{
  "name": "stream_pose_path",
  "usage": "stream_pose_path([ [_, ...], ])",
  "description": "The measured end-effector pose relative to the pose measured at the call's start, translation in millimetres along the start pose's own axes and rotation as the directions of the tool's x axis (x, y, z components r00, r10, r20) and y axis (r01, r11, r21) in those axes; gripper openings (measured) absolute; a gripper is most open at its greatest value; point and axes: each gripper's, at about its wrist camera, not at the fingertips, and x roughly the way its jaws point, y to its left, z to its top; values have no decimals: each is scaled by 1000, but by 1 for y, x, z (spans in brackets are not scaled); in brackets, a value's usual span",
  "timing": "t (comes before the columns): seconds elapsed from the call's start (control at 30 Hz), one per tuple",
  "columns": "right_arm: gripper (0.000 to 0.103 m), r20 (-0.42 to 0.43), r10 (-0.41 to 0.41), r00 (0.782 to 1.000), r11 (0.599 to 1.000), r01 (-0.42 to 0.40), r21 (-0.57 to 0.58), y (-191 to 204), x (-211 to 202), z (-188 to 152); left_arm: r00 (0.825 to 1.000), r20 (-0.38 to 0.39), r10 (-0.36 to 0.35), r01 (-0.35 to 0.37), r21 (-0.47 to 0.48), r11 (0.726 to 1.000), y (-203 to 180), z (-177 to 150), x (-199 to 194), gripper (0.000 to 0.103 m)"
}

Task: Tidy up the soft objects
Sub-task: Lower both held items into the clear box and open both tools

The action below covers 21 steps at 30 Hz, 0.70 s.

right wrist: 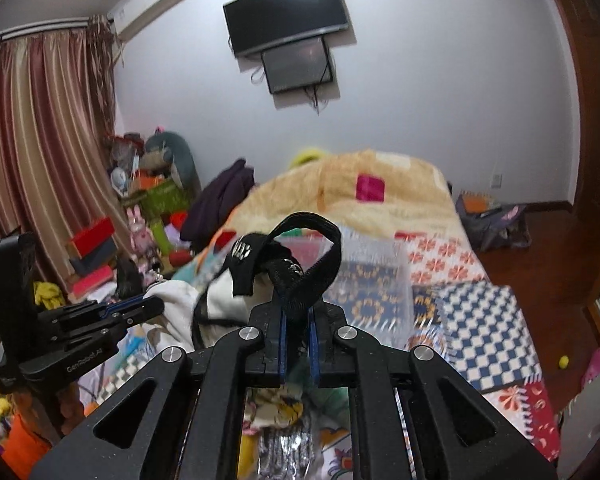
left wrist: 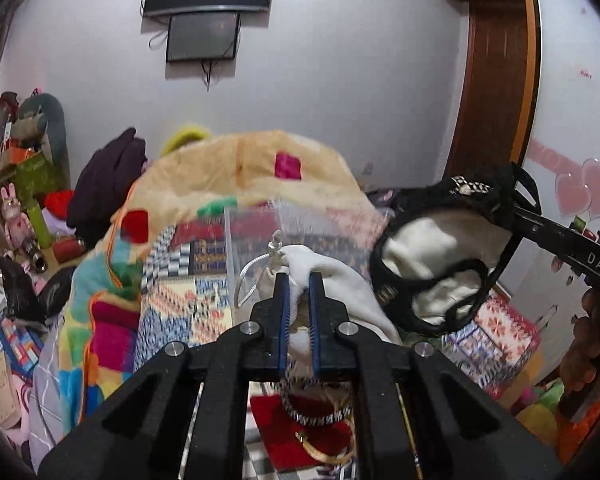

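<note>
My left gripper (left wrist: 299, 280) is shut on a white soft garment (left wrist: 340, 284) and holds it up over the bed; it also shows in the right wrist view (right wrist: 156, 305) at the left. My right gripper (right wrist: 296, 280) is shut on the black strap of a black-and-white fleece-lined item (right wrist: 292, 240), held in the air. That item (left wrist: 436, 248) hangs at the right of the left wrist view, from the right gripper's fingers (left wrist: 540, 220). A clear plastic bin (right wrist: 364, 276) lies on the bed beyond both grippers.
The bed carries a patchwork quilt (right wrist: 484, 320) and a tan fluffy blanket (right wrist: 360, 184). Clutter of boxes and toys (right wrist: 148, 200) fills the left floor by the curtain (right wrist: 32, 160). A dark garment (left wrist: 108, 184) lies at the blanket's left. A wooden door frame (left wrist: 496, 80) stands right.
</note>
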Motion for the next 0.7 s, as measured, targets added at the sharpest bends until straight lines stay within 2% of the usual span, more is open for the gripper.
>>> stream_pose_path([
  [0.27,8,40,-48,998,999,48,2,-7,20,25,998,47,33,-33,-4,999,3,31,16,8],
  [0.47,8,32,-72,997,997,72,25,-11,42,32,995,37,93,-93,7,996,5,37,46,8],
  [0.57,8,5,-100,995,995,100,25,-13,57,29,992,12,123,-123,7,992,7,34,66,8],
  [0.7,8,-75,-133,988,991,133,0,-15,83,18,991,-52,126,-127,-2,992,11,25,91,8],
])
